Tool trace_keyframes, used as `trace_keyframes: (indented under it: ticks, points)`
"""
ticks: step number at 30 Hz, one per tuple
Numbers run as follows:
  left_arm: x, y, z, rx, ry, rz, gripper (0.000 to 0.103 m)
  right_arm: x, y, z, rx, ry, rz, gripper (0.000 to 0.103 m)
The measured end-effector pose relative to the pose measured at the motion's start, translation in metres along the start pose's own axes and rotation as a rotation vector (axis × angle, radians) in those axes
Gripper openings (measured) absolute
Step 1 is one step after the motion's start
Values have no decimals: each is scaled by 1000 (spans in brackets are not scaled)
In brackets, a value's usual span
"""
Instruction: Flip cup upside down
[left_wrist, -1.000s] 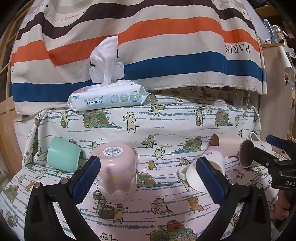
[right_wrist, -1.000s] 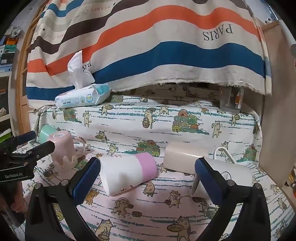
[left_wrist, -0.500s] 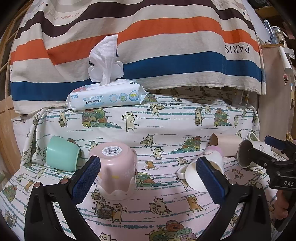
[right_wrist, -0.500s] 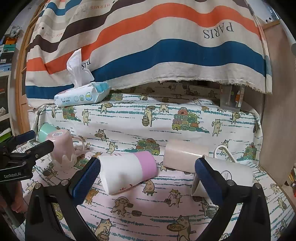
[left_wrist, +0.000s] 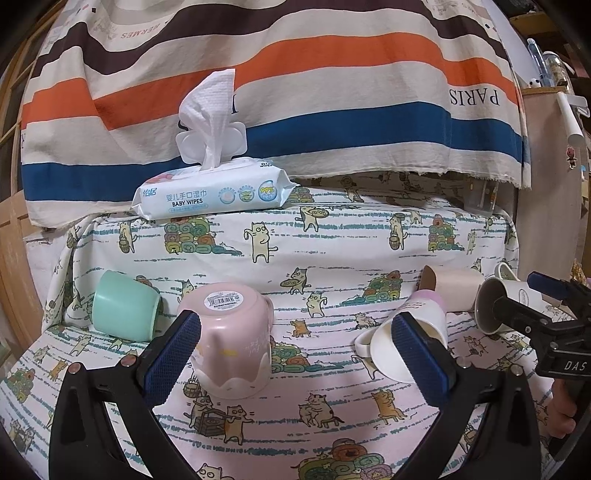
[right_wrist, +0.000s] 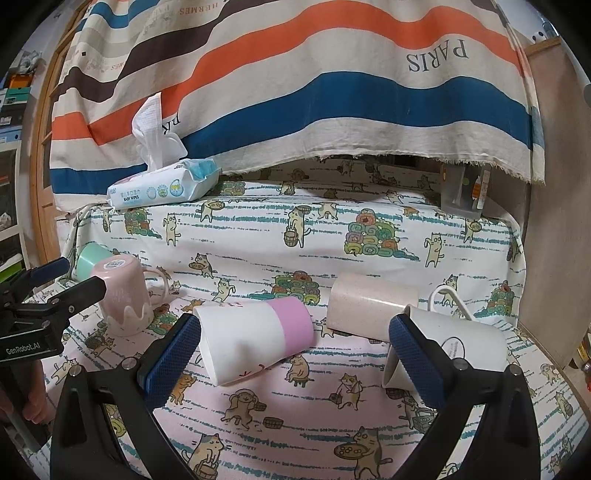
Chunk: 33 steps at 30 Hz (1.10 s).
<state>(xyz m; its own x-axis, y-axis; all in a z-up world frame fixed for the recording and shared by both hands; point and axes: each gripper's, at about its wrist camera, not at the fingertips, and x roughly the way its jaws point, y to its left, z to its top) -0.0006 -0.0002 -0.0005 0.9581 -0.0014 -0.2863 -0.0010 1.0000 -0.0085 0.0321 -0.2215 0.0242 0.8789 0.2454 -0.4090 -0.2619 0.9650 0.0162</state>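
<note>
A pink cup (left_wrist: 232, 339) stands upside down on the cat-print cloth, barcode label on its base; it also shows in the right wrist view (right_wrist: 123, 295). My left gripper (left_wrist: 295, 354) is open and empty, just in front of it. A white cup with a pink base (right_wrist: 255, 336) lies on its side, also in the left wrist view (left_wrist: 402, 343). My right gripper (right_wrist: 295, 354) is open and empty, in front of this cup. A white mug (right_wrist: 454, 347) and a beige cup (right_wrist: 369, 308) lie on their sides at the right.
A mint green cup (left_wrist: 123, 306) lies on its side at the far left. A pack of baby wipes (left_wrist: 210, 194) sits on the raised ledge behind. A striped cloth (left_wrist: 295, 92) hangs at the back. A wooden panel (right_wrist: 554, 221) stands at the right.
Both grippers have drawn back slightly and risen a little. The cups have not moved.
</note>
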Motion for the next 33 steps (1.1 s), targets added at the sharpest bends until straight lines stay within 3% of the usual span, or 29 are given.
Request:
trace_keyframes:
  ticks: [33]
  points:
    - [2, 6, 0, -3, 2, 11, 103, 2, -3, 1, 8, 3, 0, 103]
